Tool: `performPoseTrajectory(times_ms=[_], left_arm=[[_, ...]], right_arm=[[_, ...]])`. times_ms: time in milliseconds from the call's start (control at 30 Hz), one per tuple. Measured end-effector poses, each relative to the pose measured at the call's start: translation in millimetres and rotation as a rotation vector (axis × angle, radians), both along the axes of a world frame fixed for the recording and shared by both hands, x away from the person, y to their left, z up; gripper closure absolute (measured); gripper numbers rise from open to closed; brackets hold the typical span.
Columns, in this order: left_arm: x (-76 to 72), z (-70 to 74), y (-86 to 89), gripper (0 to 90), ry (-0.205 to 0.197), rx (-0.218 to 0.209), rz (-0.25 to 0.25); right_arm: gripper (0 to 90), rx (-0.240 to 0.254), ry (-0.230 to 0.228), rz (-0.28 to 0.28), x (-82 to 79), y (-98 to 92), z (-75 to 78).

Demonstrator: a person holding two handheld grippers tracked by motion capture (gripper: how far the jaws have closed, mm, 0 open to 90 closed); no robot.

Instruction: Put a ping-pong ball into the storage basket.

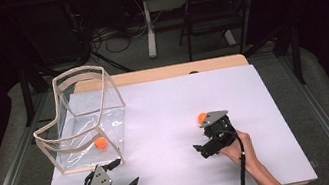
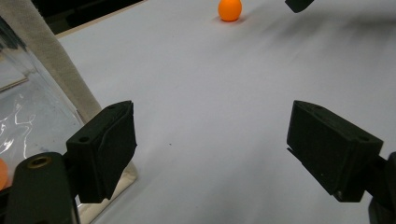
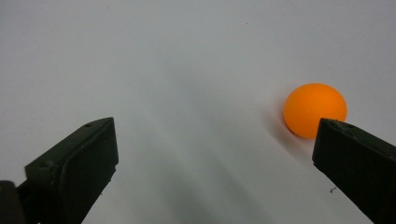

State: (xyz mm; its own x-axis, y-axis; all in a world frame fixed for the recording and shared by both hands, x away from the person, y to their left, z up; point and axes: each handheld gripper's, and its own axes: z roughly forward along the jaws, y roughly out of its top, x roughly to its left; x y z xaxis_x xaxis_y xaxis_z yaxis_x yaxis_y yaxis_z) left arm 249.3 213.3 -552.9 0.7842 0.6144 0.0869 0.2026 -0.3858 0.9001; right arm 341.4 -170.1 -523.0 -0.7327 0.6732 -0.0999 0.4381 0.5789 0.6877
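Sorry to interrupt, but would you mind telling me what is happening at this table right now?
A person holds a gripper in each hand over a white table. The right gripper is open, its fingers close to an orange ball lying on the table, not yet between them. The left gripper is open and empty beside a clear bag that already holds a second orange ball.

Orange ball [image 3: 314,109] loose on white sheet [image 3: 187,70].

Left gripper [image 2: 212,149] is hanging wide open over the white table sheet [image 2: 219,93], nothing between its jaws. Clear plastic bin with a pale fabric-wrapped frame [image 2: 51,65] is sitting at left. Small orange ball [image 2: 230,9] is lying far ahead.
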Motion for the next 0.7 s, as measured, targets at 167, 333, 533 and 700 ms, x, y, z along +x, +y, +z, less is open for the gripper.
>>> performPoseTrajectory(times_ms=[167, 333, 533, 700], left_arm=[[-0.3, -0.1, -0.2, 15.7, 0.001, 0.004, 0.000], [1.0, -0.8, -0.6, 15.7, 0.002, 0.008, -0.004], [1.8, -0.4, -2.6, 15.7, 0.003, 0.008, 0.000], [2.3, -0.6, -3.4, 15.8, 0.005, 0.009, -0.006]], right_arm=[[0.0, -0.002, -0.016, -0.009, 1.9, -4.1, 1.8], [0.0, -0.001, -0.014, -0.025, 8.3, -9.1, 2.0], [0.0, 0.009, -0.019, -0.051, 17.0, -15.7, 2.7], [0.0, 0.016, -0.011, -0.067, 25.8, -20.5, 1.1]])
